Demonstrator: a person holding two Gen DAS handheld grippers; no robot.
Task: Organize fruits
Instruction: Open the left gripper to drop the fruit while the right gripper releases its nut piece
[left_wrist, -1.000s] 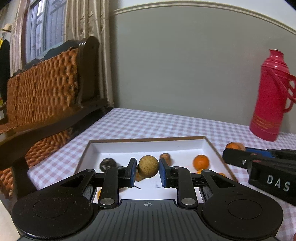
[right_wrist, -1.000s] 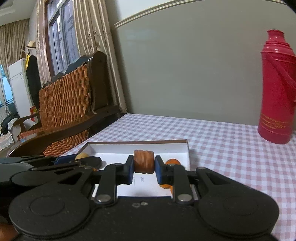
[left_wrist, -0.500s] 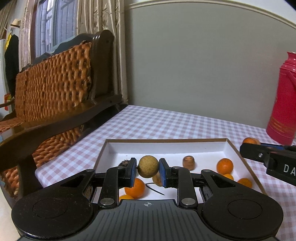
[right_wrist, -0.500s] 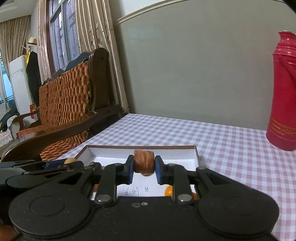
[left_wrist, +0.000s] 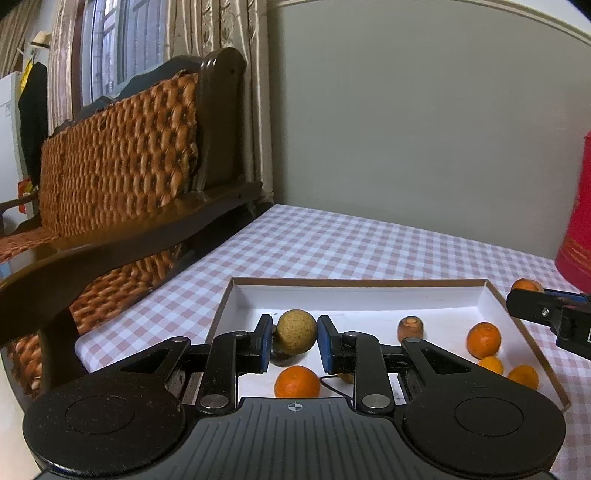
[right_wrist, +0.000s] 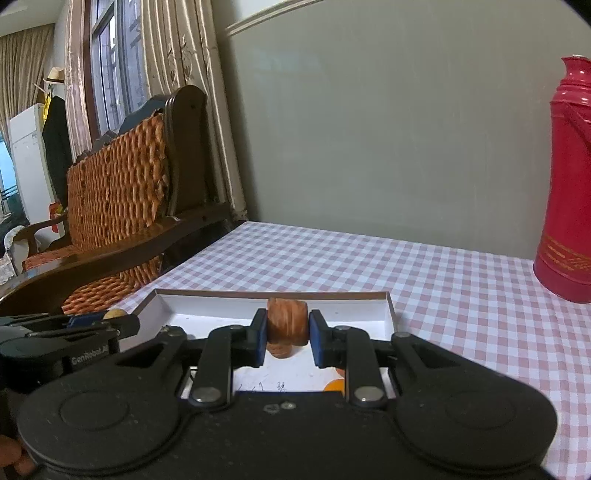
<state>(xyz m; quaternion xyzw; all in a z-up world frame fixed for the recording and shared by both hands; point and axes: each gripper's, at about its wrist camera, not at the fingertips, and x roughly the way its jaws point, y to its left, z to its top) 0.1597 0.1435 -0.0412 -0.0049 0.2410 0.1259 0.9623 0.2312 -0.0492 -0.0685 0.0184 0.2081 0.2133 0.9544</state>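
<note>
Each gripper, left (left_wrist: 296, 345) and right (right_wrist: 287, 341), is built of matte black plastic with two round discs and a ribbed centre plate; blue pads (left_wrist: 265, 341) are fitted; silver screws (left_wrist: 216, 400) are seen; white lettering (right_wrist: 89, 356) is printed.

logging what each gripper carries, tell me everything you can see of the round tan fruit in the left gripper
The round tan fruit is a small ball with a rough, speckled, matte skin, yellowish brown, with no visible stem. It sits clamped between the blue pads of the left gripper, which touch its two sides, and is held above the white tray, over an orange and a dark fruit lying there.
</note>
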